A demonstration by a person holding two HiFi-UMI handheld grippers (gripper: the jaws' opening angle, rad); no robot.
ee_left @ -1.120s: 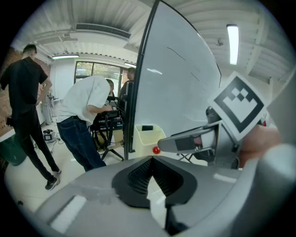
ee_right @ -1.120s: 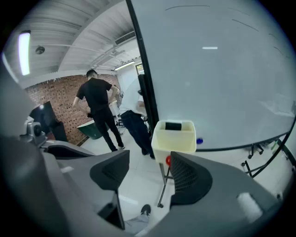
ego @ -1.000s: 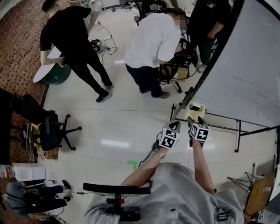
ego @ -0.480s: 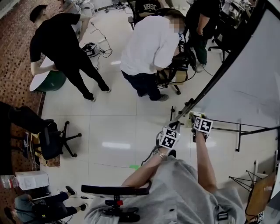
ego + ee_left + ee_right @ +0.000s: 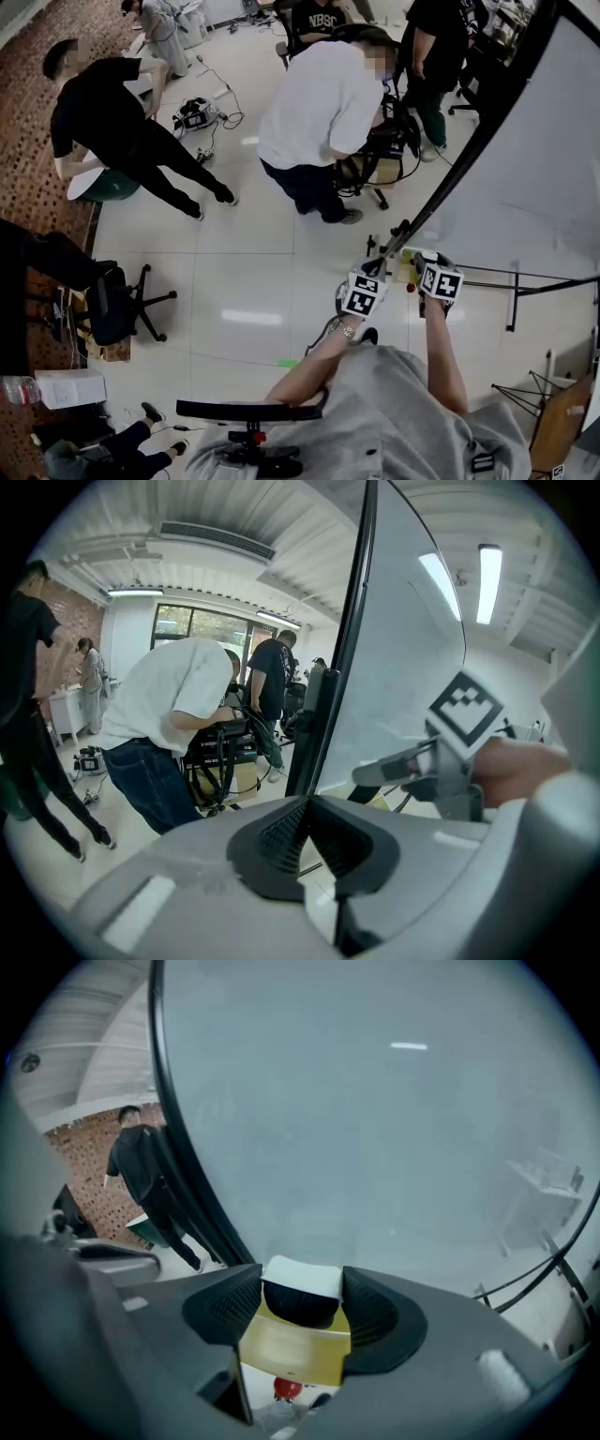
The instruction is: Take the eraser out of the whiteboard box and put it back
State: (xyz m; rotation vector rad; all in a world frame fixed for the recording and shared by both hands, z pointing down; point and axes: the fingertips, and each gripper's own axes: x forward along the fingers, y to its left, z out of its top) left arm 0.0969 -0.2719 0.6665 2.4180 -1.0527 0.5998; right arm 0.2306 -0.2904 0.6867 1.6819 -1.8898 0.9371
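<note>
The eraser (image 5: 302, 1293), white on top and black below, sits between the pads of my right gripper (image 5: 302, 1302), whose jaws are closing and touch it on both sides. Just under it is the yellow whiteboard box (image 5: 295, 1349), which hangs at the lower left corner of the whiteboard (image 5: 525, 187). In the head view my right gripper (image 5: 422, 261) is over the box (image 5: 405, 269) and my left gripper (image 5: 373, 272) is just left of it. The left gripper (image 5: 306, 808) is shut with nothing in it and points at the board's black edge.
The whiteboard stands on a black frame with floor struts (image 5: 511, 277). A small red object (image 5: 410, 288) lies below the box. A person in a white shirt (image 5: 319, 112) bends over a cart just beyond, others stand further off, and an office chair (image 5: 112, 295) is at the left.
Both grippers have moved up to the yellow box at the board's corner. The right gripper now covers the box, which stood in plain sight before.
</note>
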